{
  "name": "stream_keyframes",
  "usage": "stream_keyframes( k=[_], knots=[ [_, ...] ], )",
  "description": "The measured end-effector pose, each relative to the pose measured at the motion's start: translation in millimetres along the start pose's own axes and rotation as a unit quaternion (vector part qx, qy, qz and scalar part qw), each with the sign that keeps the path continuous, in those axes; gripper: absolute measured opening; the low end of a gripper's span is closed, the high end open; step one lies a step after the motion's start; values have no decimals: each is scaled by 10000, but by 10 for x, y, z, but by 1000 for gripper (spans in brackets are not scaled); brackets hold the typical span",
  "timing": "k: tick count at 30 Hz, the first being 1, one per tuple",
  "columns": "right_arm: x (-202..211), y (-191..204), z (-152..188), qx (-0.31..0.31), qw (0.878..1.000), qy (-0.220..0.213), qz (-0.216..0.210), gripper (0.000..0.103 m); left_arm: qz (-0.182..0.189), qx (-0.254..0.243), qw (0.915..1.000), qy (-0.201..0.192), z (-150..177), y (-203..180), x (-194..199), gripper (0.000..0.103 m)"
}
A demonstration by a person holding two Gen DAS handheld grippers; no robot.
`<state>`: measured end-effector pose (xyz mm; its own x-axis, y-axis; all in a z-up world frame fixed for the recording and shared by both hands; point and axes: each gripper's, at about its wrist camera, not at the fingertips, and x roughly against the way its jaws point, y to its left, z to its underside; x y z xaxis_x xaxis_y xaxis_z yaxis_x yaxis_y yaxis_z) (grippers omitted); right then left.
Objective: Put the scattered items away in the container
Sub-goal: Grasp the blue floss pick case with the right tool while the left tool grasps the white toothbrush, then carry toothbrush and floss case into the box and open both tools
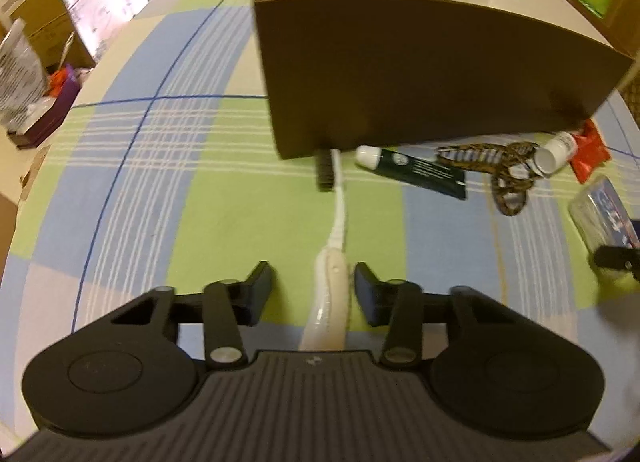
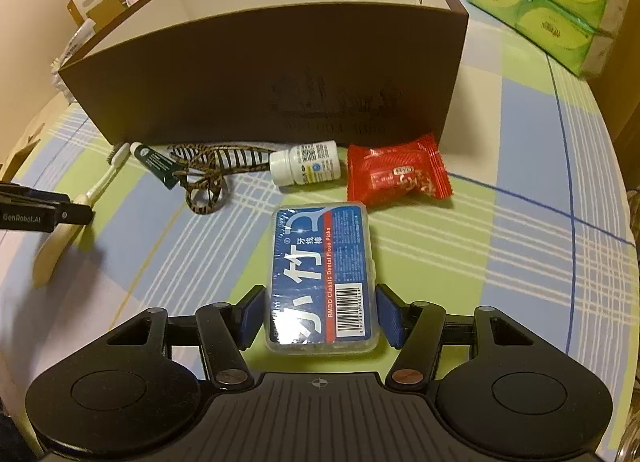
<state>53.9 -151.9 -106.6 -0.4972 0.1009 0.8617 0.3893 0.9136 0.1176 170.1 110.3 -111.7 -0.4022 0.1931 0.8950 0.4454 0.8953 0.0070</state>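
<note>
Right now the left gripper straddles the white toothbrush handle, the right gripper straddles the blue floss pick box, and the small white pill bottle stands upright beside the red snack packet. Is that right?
One detail is wrong. The small white pill bottle lies on its side, not upright, beside the red snack packet, as the right wrist view shows. The left gripper does straddle the white toothbrush handle, and the right gripper the blue floss pick box.

My left matte black plastic tongs (image 1: 313, 282) have ribbed grey housing, round side discs and silver pivot screws. My right matte black tongs (image 2: 319, 316) wear blue pads (image 2: 387, 316) and coppery screws.
</note>
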Motion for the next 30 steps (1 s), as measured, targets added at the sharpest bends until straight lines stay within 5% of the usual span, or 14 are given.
stream_keyframes(
  k=[3,15,30],
  knots=[
    [-19,-4,-11,6,10000,-40,6,62,103,-139,9999,-4,65,-95,31,17],
    [10,75,8,300,9995,-58,-107,60,446,-273,9984,232,257,-240,191,16],
    [273,186,38,194,9981,-205,-548,60,616,-324,9975,-144,173,-376,548,16]
  ],
)
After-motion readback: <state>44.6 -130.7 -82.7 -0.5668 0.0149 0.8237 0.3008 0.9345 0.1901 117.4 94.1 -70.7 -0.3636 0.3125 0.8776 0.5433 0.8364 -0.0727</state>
